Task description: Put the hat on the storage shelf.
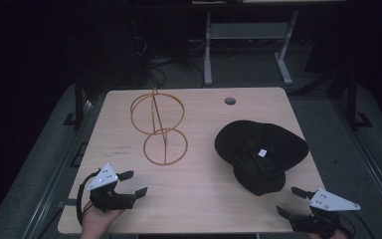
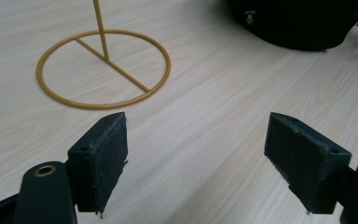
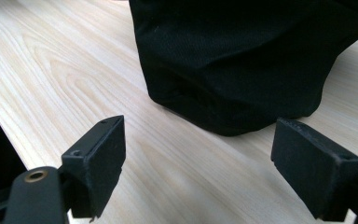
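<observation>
- The left gripper (image 1: 132, 183) is released, jaws wide, near the gold wire stand (image 1: 158, 126).
- The right gripper (image 1: 289, 200) is also released, just beside the black hat (image 1: 258, 149) on the table (image 1: 199, 199).

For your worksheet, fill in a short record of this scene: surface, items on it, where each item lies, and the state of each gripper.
surface: light wooden table
item 1: gold wire stand, upright, left of centre
item 2: black hat, lying crown down, right of centre
left gripper: open, holds nothing, near the stand's base ring
right gripper: open, holds nothing, just short of the hat
contact: neither gripper touches an item
</observation>
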Action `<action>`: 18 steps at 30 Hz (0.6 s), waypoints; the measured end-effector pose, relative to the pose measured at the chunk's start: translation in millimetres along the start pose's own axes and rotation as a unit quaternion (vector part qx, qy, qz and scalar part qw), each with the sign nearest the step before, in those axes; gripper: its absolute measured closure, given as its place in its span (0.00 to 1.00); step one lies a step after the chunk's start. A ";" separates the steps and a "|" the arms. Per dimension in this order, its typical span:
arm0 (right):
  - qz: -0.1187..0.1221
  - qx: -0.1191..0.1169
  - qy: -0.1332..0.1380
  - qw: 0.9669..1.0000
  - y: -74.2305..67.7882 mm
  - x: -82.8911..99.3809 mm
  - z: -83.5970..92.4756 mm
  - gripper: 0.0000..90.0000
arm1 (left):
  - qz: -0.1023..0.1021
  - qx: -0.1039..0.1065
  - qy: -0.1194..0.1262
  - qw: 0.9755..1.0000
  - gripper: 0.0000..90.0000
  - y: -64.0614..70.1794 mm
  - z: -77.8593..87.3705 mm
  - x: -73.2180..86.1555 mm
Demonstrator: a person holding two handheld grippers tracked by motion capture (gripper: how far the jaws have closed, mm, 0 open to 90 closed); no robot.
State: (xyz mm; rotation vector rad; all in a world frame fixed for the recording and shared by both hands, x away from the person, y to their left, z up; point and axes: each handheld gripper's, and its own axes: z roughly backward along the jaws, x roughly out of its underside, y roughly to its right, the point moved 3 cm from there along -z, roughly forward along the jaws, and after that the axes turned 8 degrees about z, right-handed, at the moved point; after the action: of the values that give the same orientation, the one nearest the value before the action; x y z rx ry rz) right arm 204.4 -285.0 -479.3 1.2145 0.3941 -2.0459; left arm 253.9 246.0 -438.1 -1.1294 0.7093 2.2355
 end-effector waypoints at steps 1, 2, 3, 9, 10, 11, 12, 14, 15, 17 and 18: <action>-0.001 -0.002 0.000 1.000 0.6 0.2 -0.2 0.19 | -0.001 0.002 0.000 1.000 0.23 0.3 -0.6 0.0; -0.001 -0.002 0.000 1.000 0.6 0.2 -0.2 0.19 | -0.001 0.002 0.000 1.000 0.23 0.3 -0.6 0.0; 0.000 -0.002 -0.001 1.000 1.2 0.6 -0.5 0.19 | 0.001 0.003 -0.005 1.000 0.23 -0.2 -3.1 0.1; -0.006 -0.004 -0.007 1.000 1.8 2.2 0.6 0.19 | 0.000 0.017 -0.004 1.000 0.23 1.9 -5.8 -1.8; -0.015 -0.002 0.007 1.000 2.6 1.2 2.8 0.19 | -0.010 0.018 -0.005 1.000 0.23 6.0 -6.4 -3.2; -0.016 0.000 0.008 1.000 2.6 0.9 3.6 0.19 | -0.011 0.022 -0.005 1.000 0.23 8.7 -6.9 -3.7; -0.014 0.002 0.010 1.000 3.2 0.5 3.8 0.19 | -0.016 0.024 -0.006 1.000 0.23 11.3 -7.5 -3.9; -0.013 0.005 0.007 1.000 3.6 0.2 3.1 0.19 | -0.025 0.027 -0.010 0.999 0.23 16.1 -9.0 -4.4; -0.016 0.004 0.005 1.000 3.3 0.2 2.9 0.19 | -0.027 0.028 -0.012 0.999 0.23 18.5 -10.4 -5.0; -0.016 0.001 0.005 1.000 2.5 0.3 2.6 0.19 | -0.031 0.035 -0.015 0.999 0.23 23.3 -13.3 -8.5; -0.013 0.003 0.005 1.000 2.3 0.1 2.6 0.19 | -0.032 0.041 -0.013 0.999 0.23 25.6 -15.4 -11.2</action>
State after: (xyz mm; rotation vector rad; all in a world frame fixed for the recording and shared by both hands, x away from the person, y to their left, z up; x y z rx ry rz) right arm 204.3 -288.2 -477.8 1.2302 0.4106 -2.0640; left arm 251.1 215.0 -431.3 -1.0674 0.7370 2.1440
